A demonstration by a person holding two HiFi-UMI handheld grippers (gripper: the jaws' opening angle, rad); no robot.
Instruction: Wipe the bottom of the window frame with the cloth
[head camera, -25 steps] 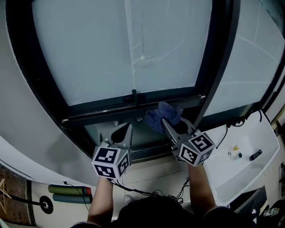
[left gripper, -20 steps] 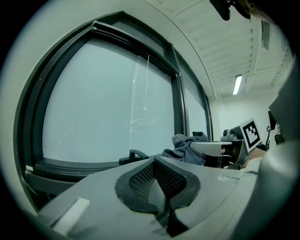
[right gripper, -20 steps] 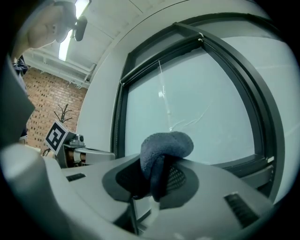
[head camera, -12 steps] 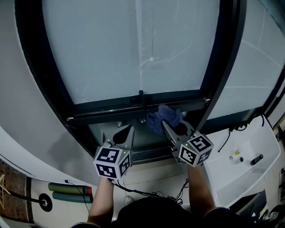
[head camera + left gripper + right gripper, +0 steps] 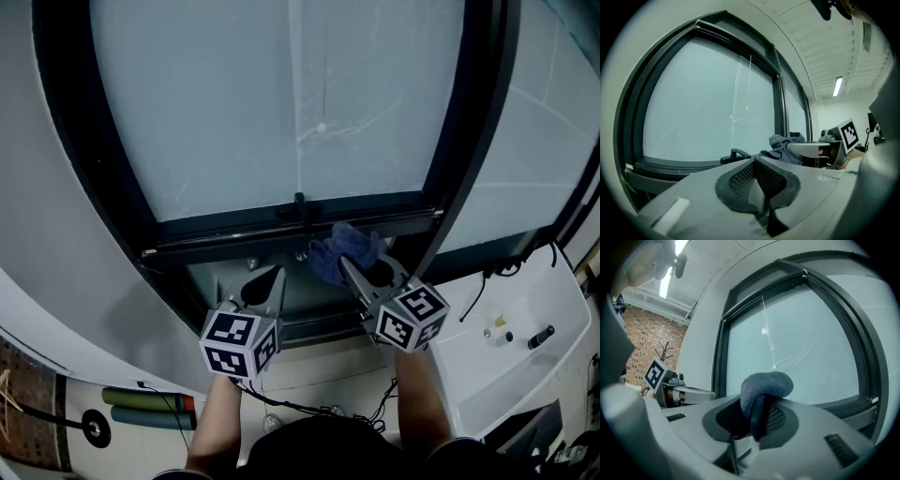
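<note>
A crumpled blue cloth (image 5: 343,251) is pinched in my right gripper (image 5: 361,267), whose jaws are shut on it; the cloth (image 5: 761,392) bulges above the jaw pads in the right gripper view. It sits against the dark bottom rail of the window frame (image 5: 225,230), just right of the window handle (image 5: 300,208). My left gripper (image 5: 267,281) hovers to the left over the grey sill, jaws shut with nothing between them (image 5: 757,183). In the left gripper view the cloth (image 5: 785,143) and the handle (image 5: 736,154) lie ahead.
Frosted glass (image 5: 281,94) fills the frame. A dark vertical mullion (image 5: 469,122) stands right of the cloth. A white ledge (image 5: 511,347) with small items and a cable lies at lower right. Green rolls (image 5: 141,408) lie on the floor at lower left.
The view shifted slightly over the second; both grippers hold nearly the same places, with the cloth still against the bottom rail.
</note>
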